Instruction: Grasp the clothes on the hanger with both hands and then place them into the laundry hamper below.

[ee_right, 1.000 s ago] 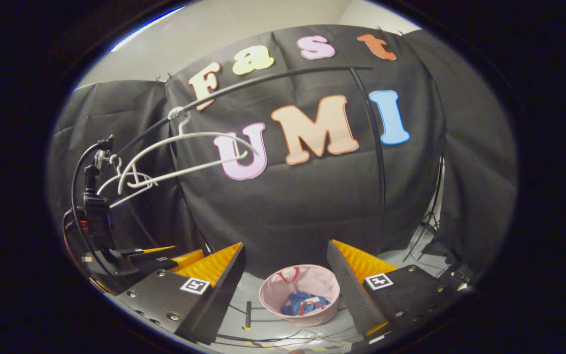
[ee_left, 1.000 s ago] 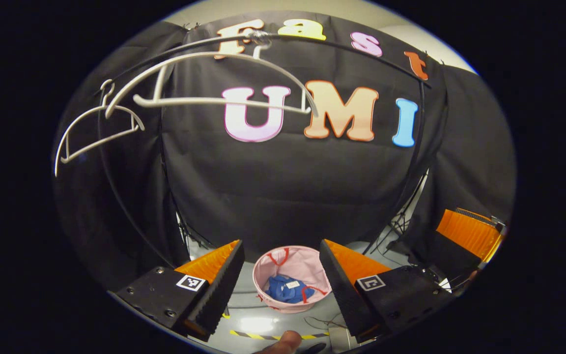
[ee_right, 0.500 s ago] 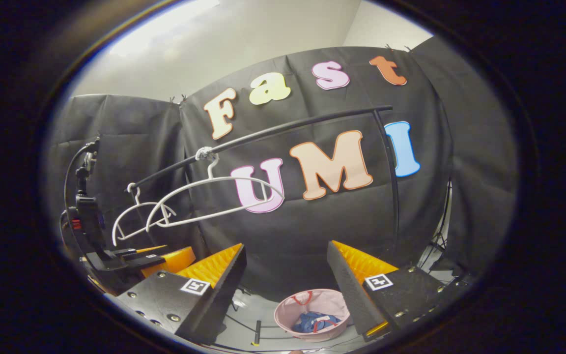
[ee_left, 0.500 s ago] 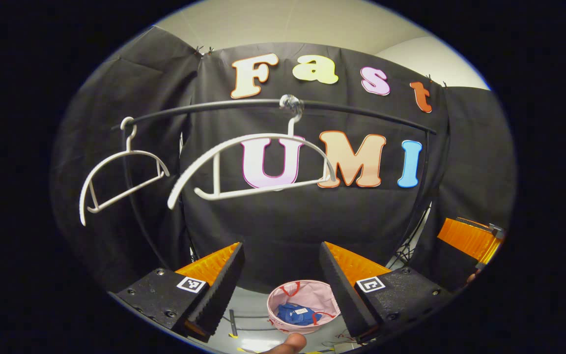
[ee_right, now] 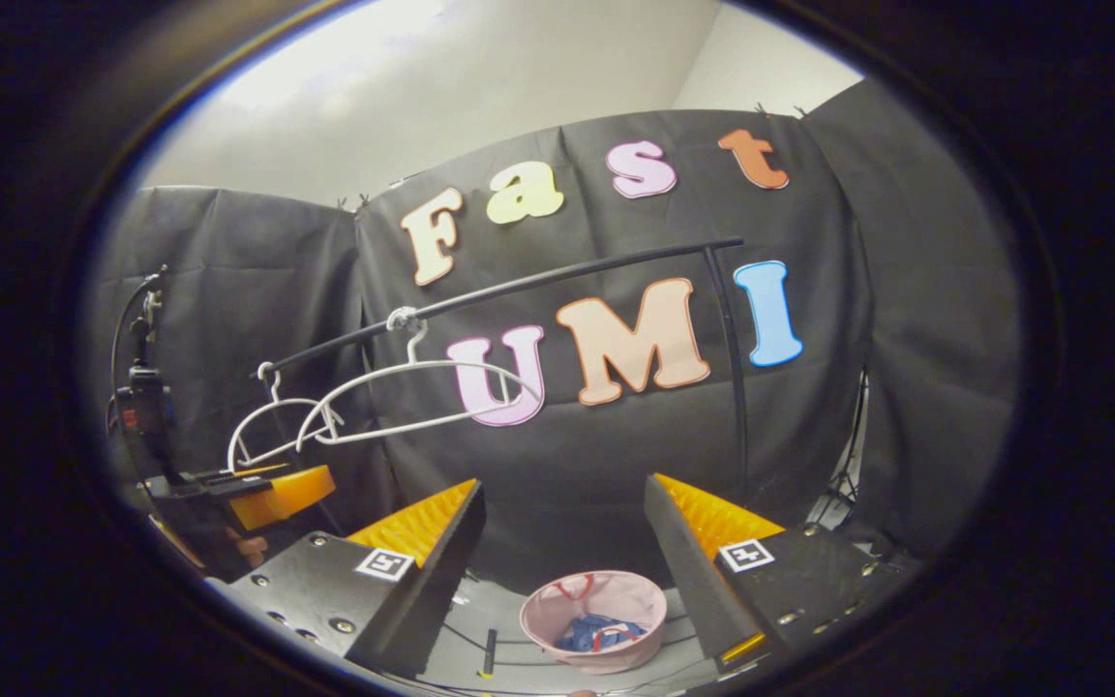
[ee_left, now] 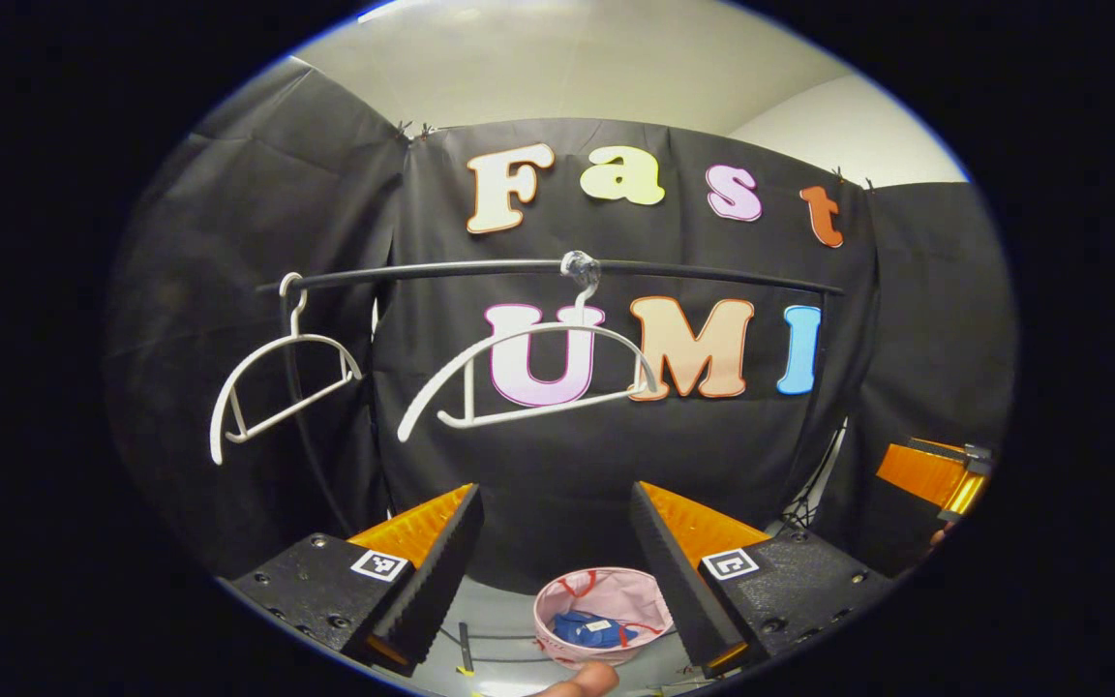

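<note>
Left gripper view: left gripper (ee_left: 553, 557) jaws released, nothing held, right gripper (ee_right: 562, 552) likewise, blue clothes (ee_left: 588, 629) lying inside pink laundry hamper (ee_left: 557, 598) on the floor under the black rail (ee_left: 480, 273), where two bare white hangers (ee_left: 528, 373) hang near its left end.

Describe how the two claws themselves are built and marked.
Each claw, left claw and right claw, has two wedge-shaped fingers with ribbed inner faces. They sit on black blocks fixed with screws, each block bearing a small square black-and-white marker tag.
</note>
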Demonstrator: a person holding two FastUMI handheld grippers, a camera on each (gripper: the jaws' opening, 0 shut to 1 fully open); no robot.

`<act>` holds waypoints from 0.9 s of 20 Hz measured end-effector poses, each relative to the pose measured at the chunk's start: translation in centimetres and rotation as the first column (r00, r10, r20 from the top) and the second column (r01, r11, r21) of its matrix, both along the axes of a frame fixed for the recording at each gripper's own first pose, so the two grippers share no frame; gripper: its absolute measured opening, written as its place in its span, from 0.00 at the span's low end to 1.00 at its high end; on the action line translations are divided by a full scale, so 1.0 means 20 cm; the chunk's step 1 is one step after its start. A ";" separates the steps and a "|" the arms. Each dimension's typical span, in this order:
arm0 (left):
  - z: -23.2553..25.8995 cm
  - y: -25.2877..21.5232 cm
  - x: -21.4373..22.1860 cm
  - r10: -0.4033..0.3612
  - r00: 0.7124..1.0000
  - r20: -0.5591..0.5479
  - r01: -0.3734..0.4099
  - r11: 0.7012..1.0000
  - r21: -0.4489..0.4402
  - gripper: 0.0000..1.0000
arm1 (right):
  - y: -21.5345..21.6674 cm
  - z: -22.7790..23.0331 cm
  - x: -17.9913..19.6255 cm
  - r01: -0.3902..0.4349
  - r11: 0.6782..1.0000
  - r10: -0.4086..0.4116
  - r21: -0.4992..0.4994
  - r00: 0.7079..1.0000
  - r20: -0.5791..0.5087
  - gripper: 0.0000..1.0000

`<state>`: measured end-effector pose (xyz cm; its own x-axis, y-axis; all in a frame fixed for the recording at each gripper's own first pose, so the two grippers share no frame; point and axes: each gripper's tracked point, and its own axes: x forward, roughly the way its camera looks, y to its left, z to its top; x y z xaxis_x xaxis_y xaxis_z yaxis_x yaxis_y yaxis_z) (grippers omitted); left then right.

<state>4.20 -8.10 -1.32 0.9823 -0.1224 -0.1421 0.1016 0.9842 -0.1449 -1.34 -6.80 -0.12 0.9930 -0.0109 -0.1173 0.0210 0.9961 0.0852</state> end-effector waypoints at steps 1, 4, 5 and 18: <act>-0.02 -0.03 -0.02 -0.008 1.000 -0.002 0.008 1.000 -0.011 0.92 | -0.04 -0.02 -0.04 0.016 1.000 -0.016 -0.009 1.000 0.001 0.98; -0.10 -0.06 -0.09 -0.010 1.000 -0.012 0.010 1.000 0.004 0.91 | -0.12 -0.08 -0.15 0.038 0.999 -0.038 -0.012 0.999 0.004 0.99; -0.12 -0.06 -0.10 -0.005 1.000 -0.017 0.005 1.000 0.026 0.90 | -0.15 -0.12 -0.18 0.047 0.999 -0.047 -0.015 0.999 -0.004 0.99; 0.12 -0.41 -0.10 -0.070 0.966 0.247 0.048 0.994 0.094 0.92 | -0.30 -0.09 -0.30 0.029 0.999 -0.031 0.039 0.997 0.066 0.98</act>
<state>2.21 -16.34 1.04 0.9792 -0.1797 0.0942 0.1825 0.9830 -0.0222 -7.34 -12.71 -1.85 0.9979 -0.0374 -0.0521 0.0437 0.9912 0.1248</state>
